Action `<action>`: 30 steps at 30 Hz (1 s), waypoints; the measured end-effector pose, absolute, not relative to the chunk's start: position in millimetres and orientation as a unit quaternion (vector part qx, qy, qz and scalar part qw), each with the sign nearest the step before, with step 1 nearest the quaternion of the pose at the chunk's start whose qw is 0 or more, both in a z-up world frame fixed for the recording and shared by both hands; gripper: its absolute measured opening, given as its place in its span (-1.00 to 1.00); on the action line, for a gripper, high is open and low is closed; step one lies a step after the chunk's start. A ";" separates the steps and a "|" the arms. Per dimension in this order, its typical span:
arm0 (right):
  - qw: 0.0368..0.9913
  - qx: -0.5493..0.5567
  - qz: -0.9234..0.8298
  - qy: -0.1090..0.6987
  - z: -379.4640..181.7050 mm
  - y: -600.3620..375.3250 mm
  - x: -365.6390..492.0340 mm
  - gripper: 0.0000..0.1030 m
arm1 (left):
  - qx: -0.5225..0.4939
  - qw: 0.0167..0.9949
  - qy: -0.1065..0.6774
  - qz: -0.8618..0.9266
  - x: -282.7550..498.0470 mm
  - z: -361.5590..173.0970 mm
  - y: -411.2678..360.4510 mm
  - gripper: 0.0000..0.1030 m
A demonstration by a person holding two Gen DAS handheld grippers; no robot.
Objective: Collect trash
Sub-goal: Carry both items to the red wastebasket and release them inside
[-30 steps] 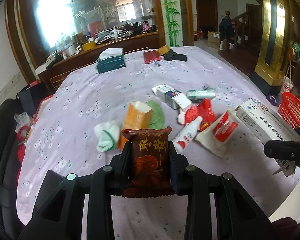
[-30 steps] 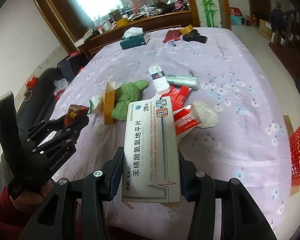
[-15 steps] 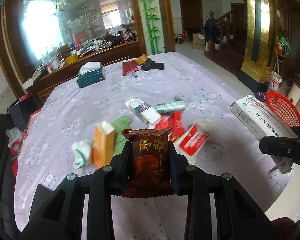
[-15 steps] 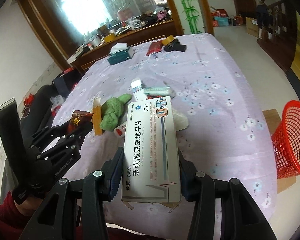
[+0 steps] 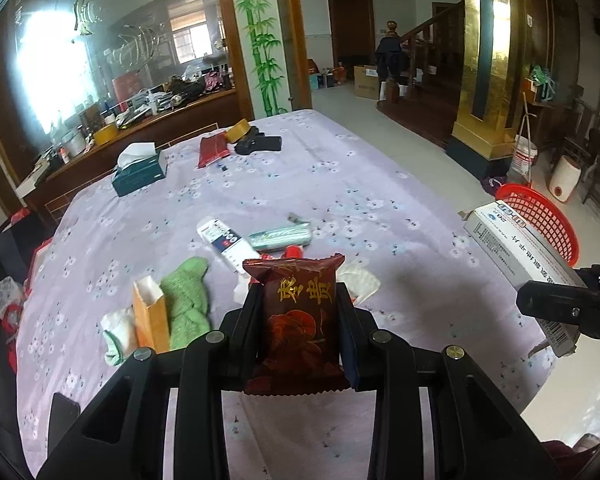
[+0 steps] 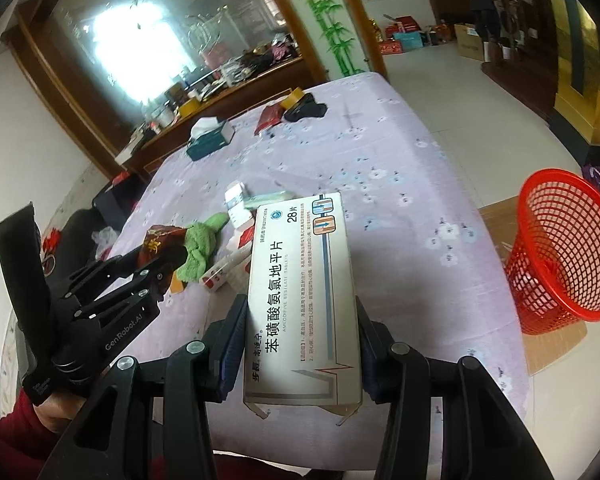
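Trash is in both grippers, but none of it is visibly in the basket yet, so the job looks only begun.

From the left wrist view, the left gripper [image 5: 300,300] pinches a dark red snack packet [image 5: 298,320] upright between its pads, lifted clear of the surface [image 5: 340,184]. Just beyond its fingertips lie the leftovers: a green cloth [image 5: 188,300], an orange paper carton [image 5: 150,316] beside it, a white-and-blue box [image 5: 224,240], a pale green tube [image 5: 280,238] and some red-and-white wrappers half hidden behind the packet. Far ahead sit a teal tissue box [image 5: 140,168], a red pouch [image 5: 212,151] and a roll of tape [image 5: 238,130] (whether those count as trash I cannot tell). Off to the right, past the surface's edge, the red mesh basket [image 5: 540,216] stands on the floor.

From the right wrist view, the right gripper [image 6: 300,320] clamps a white medicine box [image 6: 304,300] lengthwise, its bottom flap hanging open. The basket [image 6: 560,252] is ahead and to the right, well apart from the box, resting on a sheet of cardboard [image 6: 556,344]. The left gripper [image 6: 156,256] shows to the left with its packet, held by a hand in a red sleeve [image 6: 8,444].

Judging by this, both pieces need dropping in, then several more trips. The surface wears a lilac flowered cloth; around it are a cluttered wooden sideboard, a large mirror, painted bamboo and tiled floor.
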State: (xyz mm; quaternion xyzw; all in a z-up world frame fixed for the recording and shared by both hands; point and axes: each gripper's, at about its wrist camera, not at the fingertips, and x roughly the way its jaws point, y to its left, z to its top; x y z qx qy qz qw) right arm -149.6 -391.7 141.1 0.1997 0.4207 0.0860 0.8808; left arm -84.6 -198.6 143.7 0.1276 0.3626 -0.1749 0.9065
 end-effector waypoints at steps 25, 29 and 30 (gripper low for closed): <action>0.873 0.295 -0.017 0.388 138.1 -515.3 -188.4 0.01 | 0.106 0.859 0.401 -0.300 -84.1 154.4 -311.4 -0.37; 0.867 0.314 -0.052 0.383 135.9 -554.1 -199.1 0.01 | 0.113 0.839 0.410 -0.339 -86.4 150.8 -358.6 -0.37; 0.866 0.317 -0.061 0.382 135.3 -563.1 -201.0 0.01 | 0.114 0.835 0.412 -0.347 -87.0 150.2 -369.8 -0.37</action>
